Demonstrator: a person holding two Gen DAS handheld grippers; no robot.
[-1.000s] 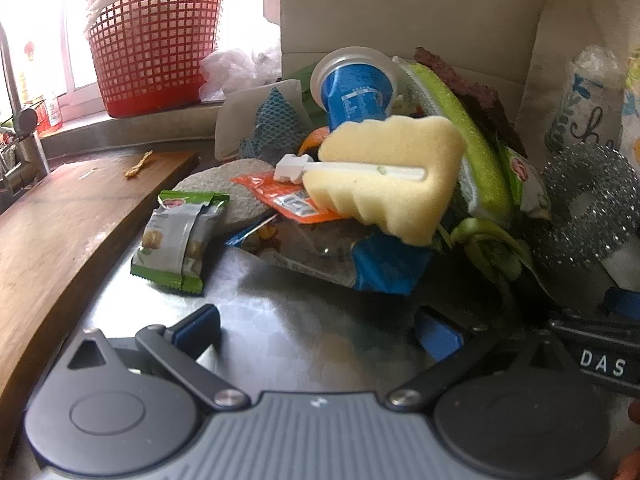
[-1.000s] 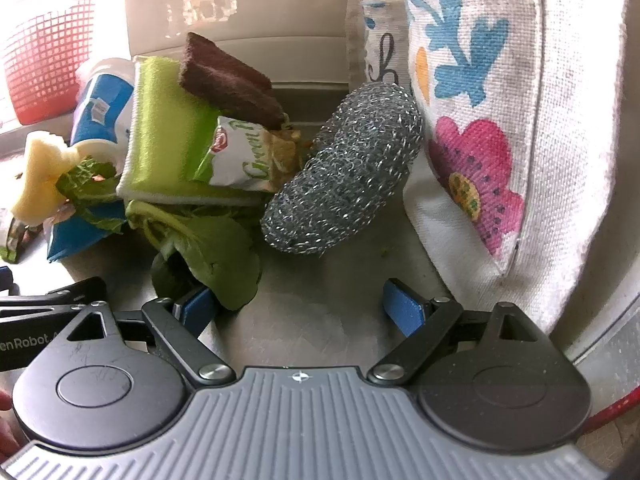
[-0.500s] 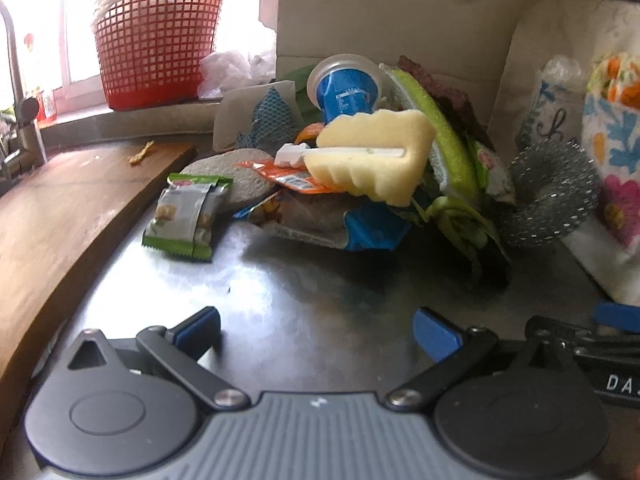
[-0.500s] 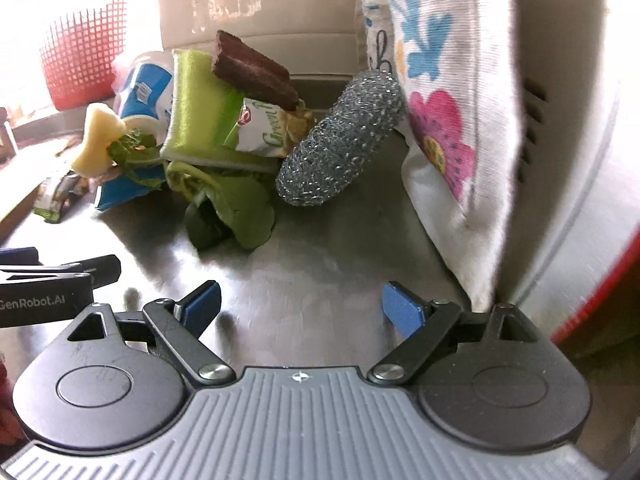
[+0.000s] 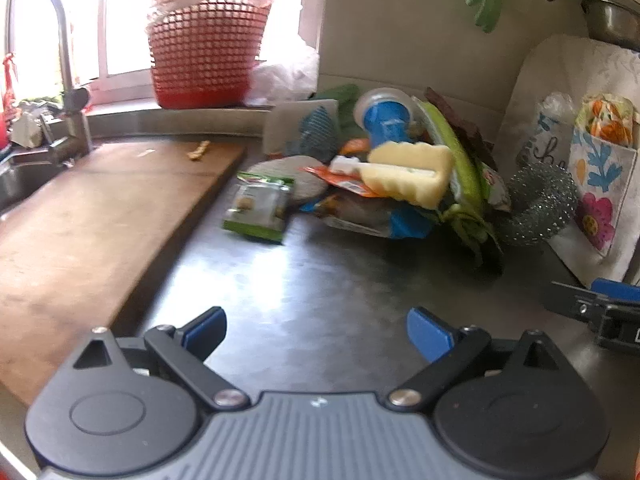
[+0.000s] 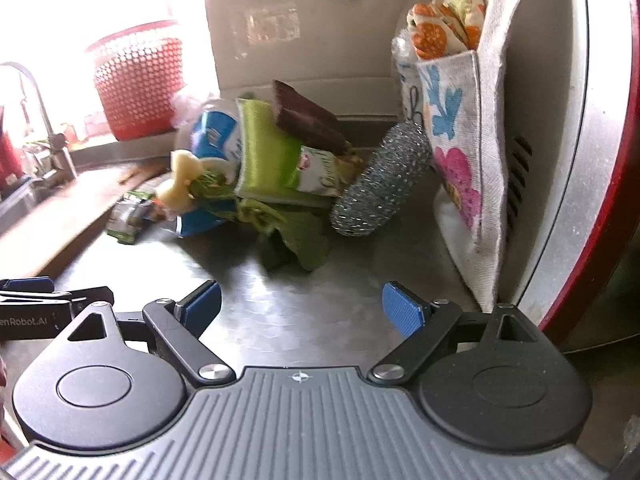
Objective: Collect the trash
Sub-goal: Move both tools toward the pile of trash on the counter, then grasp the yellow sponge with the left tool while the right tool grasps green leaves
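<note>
Left wrist view: both grippers point(image 5: 316, 330) point(image 6: 300, 306) wide-jawed, empty, above brushed steel counter point(image 5: 320, 280); spongy yellow wedge point(image 5: 408, 174), wiry scourer point(image 5: 540, 208).

Steel counter point(image 5: 320, 280) — trash heap point(image 5: 400, 184), board point(image 5: 100, 216).

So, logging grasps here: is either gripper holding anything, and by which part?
Nothing is held. The left gripper and right gripper are both open over the bare counter.

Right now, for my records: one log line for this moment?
left gripper open | right gripper open | trash pile untouched | counter
</note>
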